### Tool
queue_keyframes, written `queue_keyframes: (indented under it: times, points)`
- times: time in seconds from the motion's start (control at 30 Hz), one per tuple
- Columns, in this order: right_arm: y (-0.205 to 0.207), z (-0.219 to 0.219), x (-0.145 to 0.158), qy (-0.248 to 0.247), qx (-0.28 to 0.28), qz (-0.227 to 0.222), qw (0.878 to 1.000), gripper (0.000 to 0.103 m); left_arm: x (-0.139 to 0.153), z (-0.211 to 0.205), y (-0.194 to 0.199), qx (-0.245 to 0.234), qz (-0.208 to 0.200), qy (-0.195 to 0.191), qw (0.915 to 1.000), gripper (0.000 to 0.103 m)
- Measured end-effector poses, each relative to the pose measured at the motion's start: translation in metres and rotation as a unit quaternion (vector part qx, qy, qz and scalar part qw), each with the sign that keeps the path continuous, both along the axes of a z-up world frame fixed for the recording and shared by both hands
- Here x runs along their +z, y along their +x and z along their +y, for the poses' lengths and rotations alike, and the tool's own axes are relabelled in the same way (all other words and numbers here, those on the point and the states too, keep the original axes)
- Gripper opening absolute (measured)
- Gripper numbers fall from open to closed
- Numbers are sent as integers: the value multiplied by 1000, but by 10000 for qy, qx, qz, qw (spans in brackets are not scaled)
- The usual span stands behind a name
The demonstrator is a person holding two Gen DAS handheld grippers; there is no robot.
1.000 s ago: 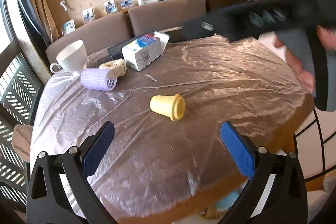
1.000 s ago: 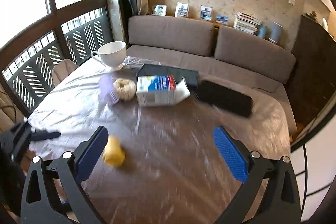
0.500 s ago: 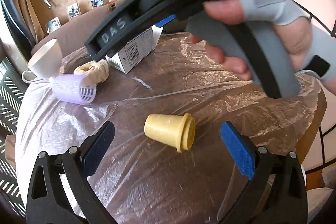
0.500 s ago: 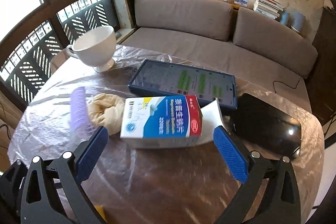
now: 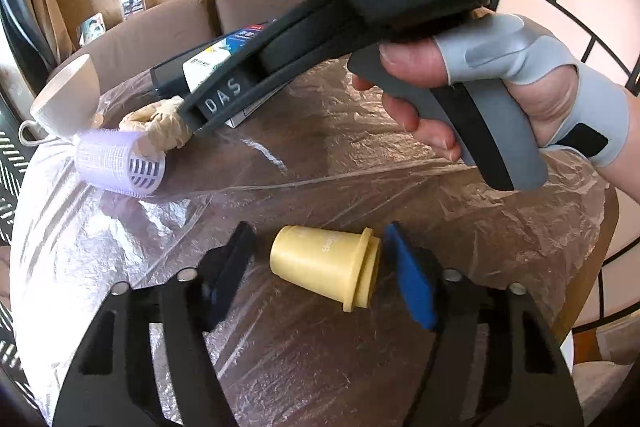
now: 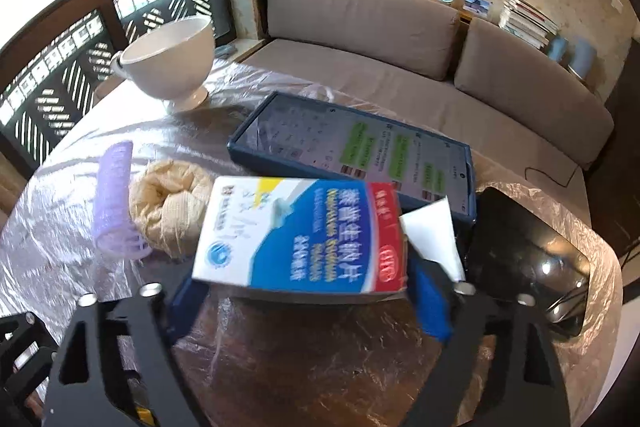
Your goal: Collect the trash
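A yellow plastic cup (image 5: 326, 273) lies on its side on the plastic-covered round table (image 5: 360, 155). My left gripper (image 5: 316, 279) has its jaws close around the cup, the right pad at its rim, a gap still on the left. A white, blue and red medicine box (image 6: 300, 235) with an open flap lies between the jaws of my right gripper (image 6: 304, 295), whose pads touch or nearly touch its two ends. The right gripper's body (image 5: 340, 11) fills the top of the left wrist view.
A purple hair roller (image 6: 114, 199) and a beige cloth wad (image 6: 170, 203) lie left of the box. A tablet (image 6: 356, 155) and a black device (image 6: 528, 259) lie behind it. A white cup (image 6: 168, 63) stands far left. A sofa (image 6: 400, 39) runs behind the table.
Both grippers moved forward and narrowed from wide open. The left now brackets the yellow cup; the right now brackets the medicine box.
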State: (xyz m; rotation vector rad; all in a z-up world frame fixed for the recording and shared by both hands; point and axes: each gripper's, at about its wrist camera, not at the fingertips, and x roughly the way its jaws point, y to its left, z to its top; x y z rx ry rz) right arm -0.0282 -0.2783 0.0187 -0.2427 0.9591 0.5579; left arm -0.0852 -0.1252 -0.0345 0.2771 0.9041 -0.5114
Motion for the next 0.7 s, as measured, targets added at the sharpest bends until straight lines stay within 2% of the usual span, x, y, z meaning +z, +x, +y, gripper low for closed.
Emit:
queue_keyframes:
  times: [0.07,0.27,0.47,0.7]
  points:
    - [-4,-2,1,0,-16,-44,10000,77,2,-2,0,-32,10,8,10000,51]
    - [-14,-17,10,184,-161,-96,9997,76,3,-3,-2,5,2,-3,10000,51]
    - [-18,-40,16,497,-469,85,9976,76,3,-2,-6,49,3,-5,10000,51]
    - [-35,-63,21,565,-694,105,9959,76,4,5,-7,175,54,-73,9998,51]
